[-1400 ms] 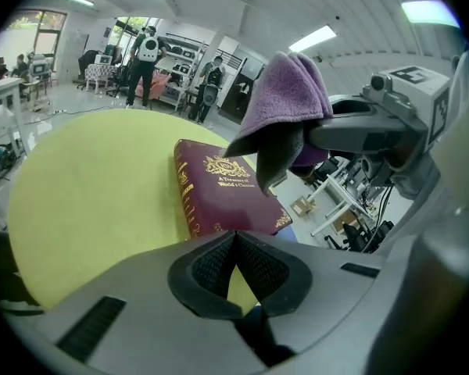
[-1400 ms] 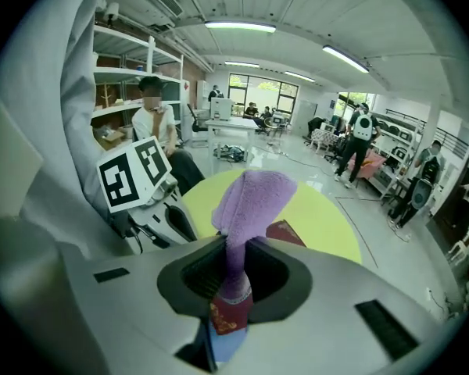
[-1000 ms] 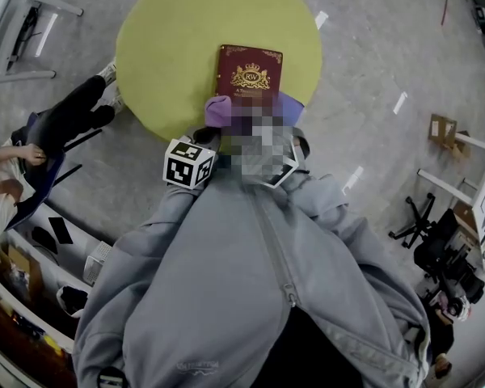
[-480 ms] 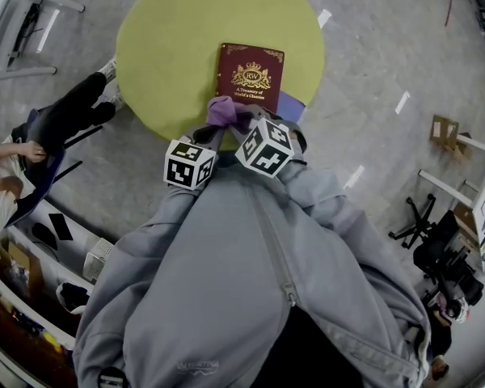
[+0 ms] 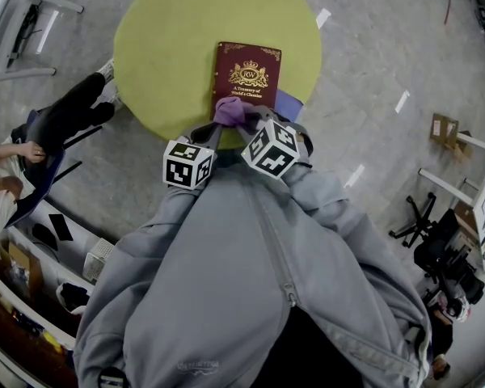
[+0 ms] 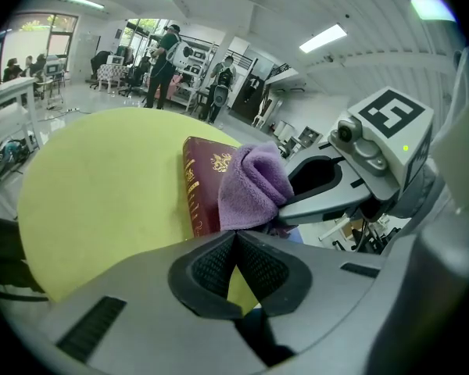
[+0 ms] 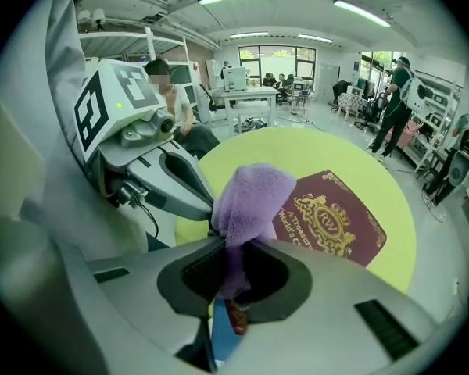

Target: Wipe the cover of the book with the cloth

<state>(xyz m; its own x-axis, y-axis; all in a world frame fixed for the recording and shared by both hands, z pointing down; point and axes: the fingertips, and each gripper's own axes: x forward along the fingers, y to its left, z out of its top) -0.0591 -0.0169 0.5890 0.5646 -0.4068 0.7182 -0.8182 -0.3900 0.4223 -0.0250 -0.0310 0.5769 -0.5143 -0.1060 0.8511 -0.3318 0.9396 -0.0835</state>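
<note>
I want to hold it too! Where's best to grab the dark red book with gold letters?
The dark red hardcover book lies flat, so probably its spine edge, from the left: that edge faces the empty left gripper, and the purple cloth covers its near end.

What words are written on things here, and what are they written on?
"RW": in the gold crest on the cover of the book.
"A Treasury of World's Classics": gold print under the crest. In the right gripper view the cloth hides part of it.
Gold lettering on the book's spine: too blurred to read.
Nothing else can be read.
</note>
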